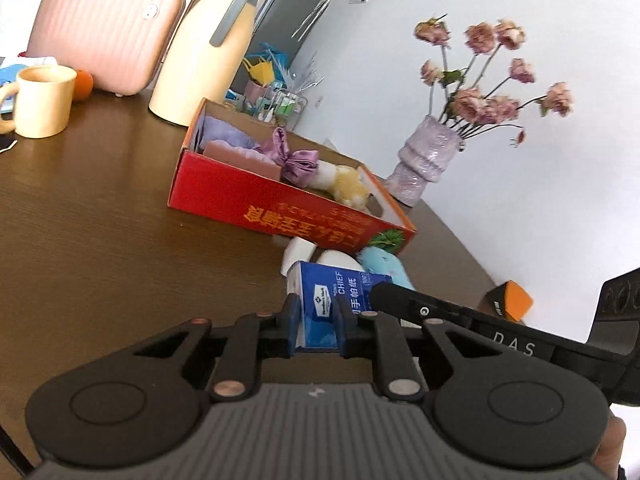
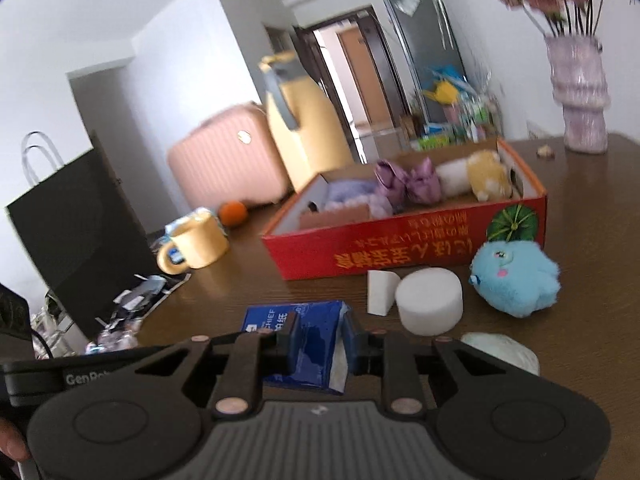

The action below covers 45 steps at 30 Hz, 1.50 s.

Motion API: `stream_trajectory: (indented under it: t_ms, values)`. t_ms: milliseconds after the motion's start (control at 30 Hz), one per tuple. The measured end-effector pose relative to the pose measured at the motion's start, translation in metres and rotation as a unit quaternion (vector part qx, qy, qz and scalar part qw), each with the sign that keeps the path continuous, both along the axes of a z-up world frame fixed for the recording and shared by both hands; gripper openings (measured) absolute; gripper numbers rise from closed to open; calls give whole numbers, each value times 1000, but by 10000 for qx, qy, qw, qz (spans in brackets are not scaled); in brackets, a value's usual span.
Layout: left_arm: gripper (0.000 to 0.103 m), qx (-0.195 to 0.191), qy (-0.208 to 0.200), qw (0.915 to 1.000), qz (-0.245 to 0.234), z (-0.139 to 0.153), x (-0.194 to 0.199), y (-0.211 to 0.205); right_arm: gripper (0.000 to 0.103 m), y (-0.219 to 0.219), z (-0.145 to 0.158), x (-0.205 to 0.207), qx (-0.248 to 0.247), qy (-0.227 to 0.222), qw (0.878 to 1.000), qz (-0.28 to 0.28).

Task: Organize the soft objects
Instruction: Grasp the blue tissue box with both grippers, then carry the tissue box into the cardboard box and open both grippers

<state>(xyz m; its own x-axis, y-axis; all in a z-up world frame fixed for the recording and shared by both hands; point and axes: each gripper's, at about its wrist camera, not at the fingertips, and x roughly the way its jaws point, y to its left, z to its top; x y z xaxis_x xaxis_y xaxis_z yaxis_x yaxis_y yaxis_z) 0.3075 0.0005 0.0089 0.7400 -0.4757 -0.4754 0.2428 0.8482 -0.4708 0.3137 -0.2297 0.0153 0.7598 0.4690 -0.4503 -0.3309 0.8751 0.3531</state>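
Right, both claws pinch the blue tissue pack [image 1: 320, 308] from opposite ends, just in front of the red box [image 1: 280, 204]: left gripper [image 1: 316, 332] and right gripper [image 2: 320, 344] each nearly closed on it. Light, squashy, slick wrapper; I'd grip mid-body, gently.

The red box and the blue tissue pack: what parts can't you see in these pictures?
- Red box: its floor is hidden in both views by the soft things inside.
- Blue tissue pack: its near end is hidden by the left tongs in the left wrist view, and by the right tongs in the right.
- Pale green thing: cut off by the tongs' body, right wrist view.
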Motion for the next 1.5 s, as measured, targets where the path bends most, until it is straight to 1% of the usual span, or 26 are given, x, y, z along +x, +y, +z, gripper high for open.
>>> stream_trajectory:
  t_ms: [133,200,300,400,467,567,633,700,767,867,967,1033,1067,1133,1167,1233,1333,1433,1500]
  values:
    - [18,-10,-4,10000,-54,4,-22,-5,22,-5,3,-24,48,-40,10000,-67]
    - [18,-21,-3,10000,-76,6,-27,-9,22,-9,4,-32,82,-35,9999,-115]
    - [18,-31,-120,9999,-83,12,-31,-13,22,-14,8,-40,120,-99,9997,-161]
    - [18,-7,-195,9998,-59,18,-21,-20,22,-18,12,-38,98,-184,9995,-230]
    - [18,15,-261,9996,-73,25,-3,-26,22,-20,18,-27,33,-273,9992,-292]
    - [18,28,-313,9994,-164,41,40,-36,22,-24,36,7,-134,-471,9981,-362]
    - [18,44,-263,9994,-210,49,84,-45,22,-28,51,44,-253,-553,9975,-370]
    - [18,149,-189,9996,-170,51,127,-54,22,-32,59,88,-350,-455,9975,-401]
    - [18,277,83,9995,-100,45,177,-64,22,-35,56,143,-370,-155,9983,-430]
    - [17,602,462,9971,-74,27,241,-80,22,-35,39,213,-491,307,9966,-592]
    - [17,828,895,9925,-17,5,290,-81,22,-31,13,277,-518,851,9931,-616]
    - [17,1003,1060,9893,-19,-8,314,-80,21,-27,-3,310,-533,1200,9896,-591]
    - [17,1119,1124,9873,49,-14,323,-79,21,-23,-12,324,-604,1356,9874,-547]
    - [16,1256,1105,9859,78,-21,328,-78,20,-15,-24,337,-752,1505,9846,-469]
    - [16,1328,1015,9859,45,-22,325,-78,20,-10,-29,340,-913,1518,9831,-460]
    - [16,1405,815,9867,-7,-24,321,-77,20,-4,-27,336,-1039,1404,9837,-423]
    - [16,1381,815,9870,-82,-26,321,-75,20,2,-27,336,-1275,1383,9814,-388]
    - [18,1404,713,9875,-34,-10,312,-75,23,1,-14,327,-1381,1220,9822,-358]
    - [21,1507,467,9875,-21,10,296,-71,24,-6,6,311,-1410,1004,9842,-359]
